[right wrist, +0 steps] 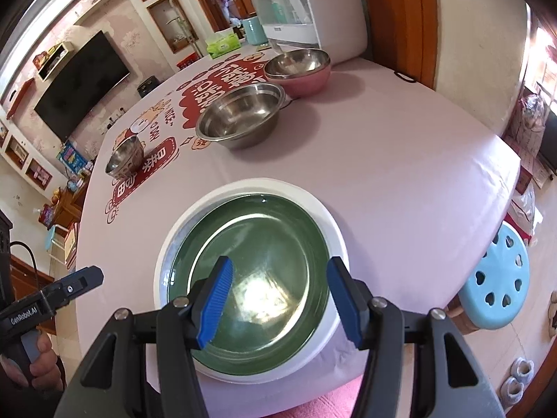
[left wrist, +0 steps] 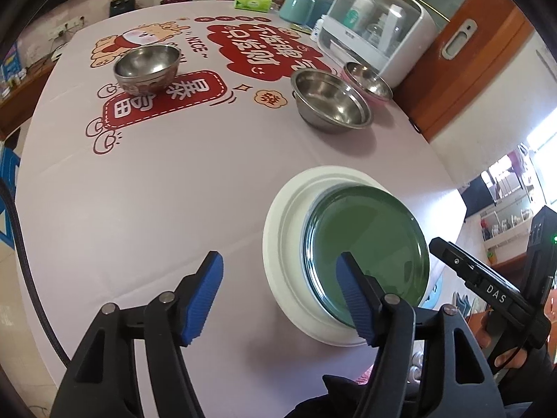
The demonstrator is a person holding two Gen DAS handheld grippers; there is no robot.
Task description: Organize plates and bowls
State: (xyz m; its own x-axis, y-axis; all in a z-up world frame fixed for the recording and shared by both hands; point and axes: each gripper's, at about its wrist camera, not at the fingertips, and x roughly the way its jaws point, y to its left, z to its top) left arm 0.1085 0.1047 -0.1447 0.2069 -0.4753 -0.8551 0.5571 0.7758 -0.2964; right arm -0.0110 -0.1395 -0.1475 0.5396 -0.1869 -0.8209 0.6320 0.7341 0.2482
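Above the green plate (right wrist: 250,278), nested in the white plate (right wrist: 243,188) at the table's (right wrist: 400,174) near edge, I hold both claws apart and empty; reaching for the far steel bowls (right wrist: 240,118) could nudge the stack off.

light: bright daylight | glare: on green plate (right wrist: 257,278) | shadows: soft | edges: fisheye-bent — dark corners

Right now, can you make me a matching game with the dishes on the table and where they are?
Things:
1. green plate
2. pink bowl
3. small steel bowl
4. wide steel bowl

Places:
A. standing alone on the red cartoon print
B. stacked on the white plate
C. next to the pink bowl
D. closest to the white cabinet

Pairs: 1-B, 2-D, 3-A, 4-C
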